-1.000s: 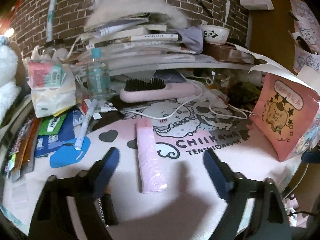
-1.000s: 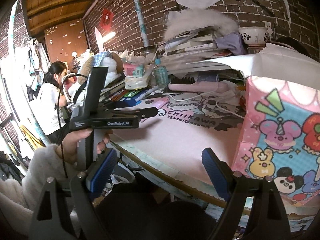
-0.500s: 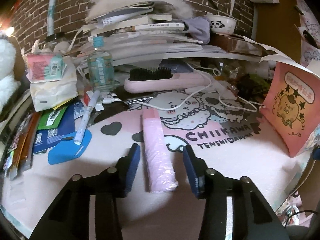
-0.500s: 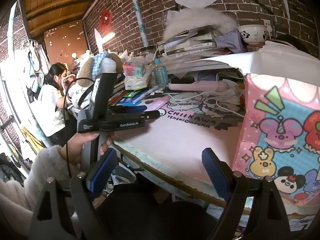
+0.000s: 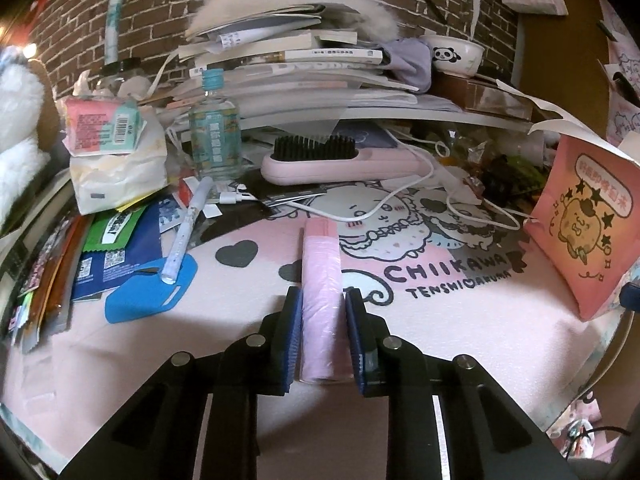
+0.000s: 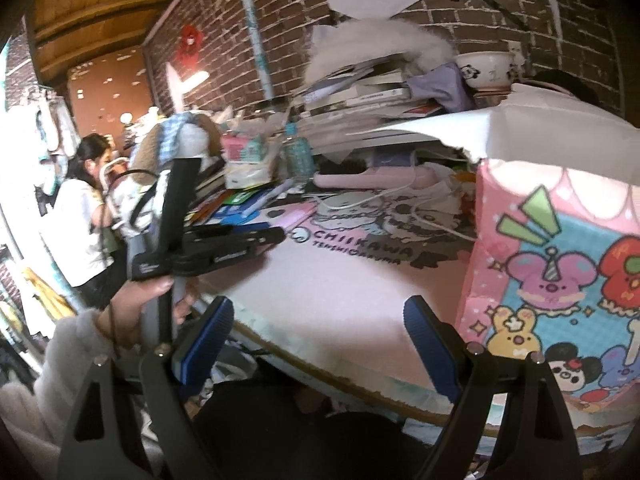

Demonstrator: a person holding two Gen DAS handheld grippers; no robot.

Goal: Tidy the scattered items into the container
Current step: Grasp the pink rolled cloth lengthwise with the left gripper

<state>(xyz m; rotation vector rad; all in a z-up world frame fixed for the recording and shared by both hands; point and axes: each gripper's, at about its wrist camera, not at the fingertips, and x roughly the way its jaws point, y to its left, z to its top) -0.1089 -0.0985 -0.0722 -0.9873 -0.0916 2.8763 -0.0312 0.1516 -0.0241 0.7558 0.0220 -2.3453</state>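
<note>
Clamping the near end of the pink roll (image 5: 321, 300), my left gripper (image 5: 322, 334) has both blue pads pressed against its sides while the roll lies lengthwise on the pink desk mat (image 5: 460, 320), pointing toward the far hairbrush (image 5: 344, 160). My right gripper (image 6: 320, 348) hangs spread wide and empty off the near edge of the desk, just left of the pink cartoon bag (image 6: 560, 280), which stands at the mat's right side.

Glossy crinkly plastic roll (image 5: 321, 292), matt fuzzy cloth mat (image 5: 440, 340), paper bag (image 5: 588, 224), rough brick wall (image 5: 160, 12).
</note>
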